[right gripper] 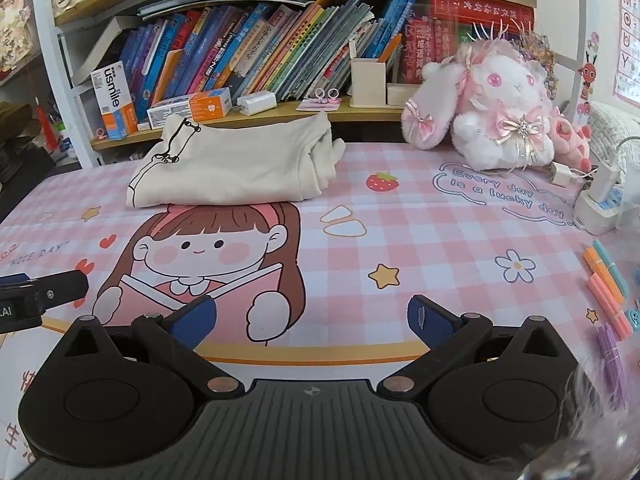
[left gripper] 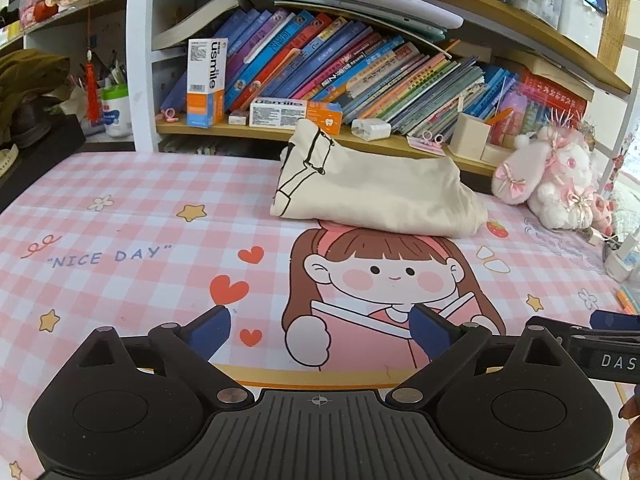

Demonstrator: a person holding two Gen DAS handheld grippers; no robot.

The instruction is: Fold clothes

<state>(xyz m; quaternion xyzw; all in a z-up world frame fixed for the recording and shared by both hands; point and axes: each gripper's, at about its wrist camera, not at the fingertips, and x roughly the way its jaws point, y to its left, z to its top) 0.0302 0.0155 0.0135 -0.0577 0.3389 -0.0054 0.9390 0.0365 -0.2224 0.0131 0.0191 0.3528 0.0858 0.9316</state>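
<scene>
A cream garment [left gripper: 376, 192] with black line print lies folded in a bundle at the far side of the pink checked mat [left gripper: 140, 208]; the right wrist view shows the same garment [right gripper: 236, 164] in front of the shelf. My left gripper [left gripper: 320, 326] is open over the mat's cartoon girl, well short of the garment, with nothing between its blue fingers [left gripper: 214, 330]. My right gripper [right gripper: 312, 318] is open too, empty, low over the mat [right gripper: 440, 240]. Each gripper's side shows at the edge of the other's view.
A bookshelf [left gripper: 320, 60] packed with books and toothpaste boxes [left gripper: 206, 80] stands right behind the mat. A pink-and-white plush rabbit [right gripper: 492, 116] sits at the back right, with a charger and power strip [right gripper: 596, 200] beside it. Coloured sticks [right gripper: 608, 292] lie at the right edge.
</scene>
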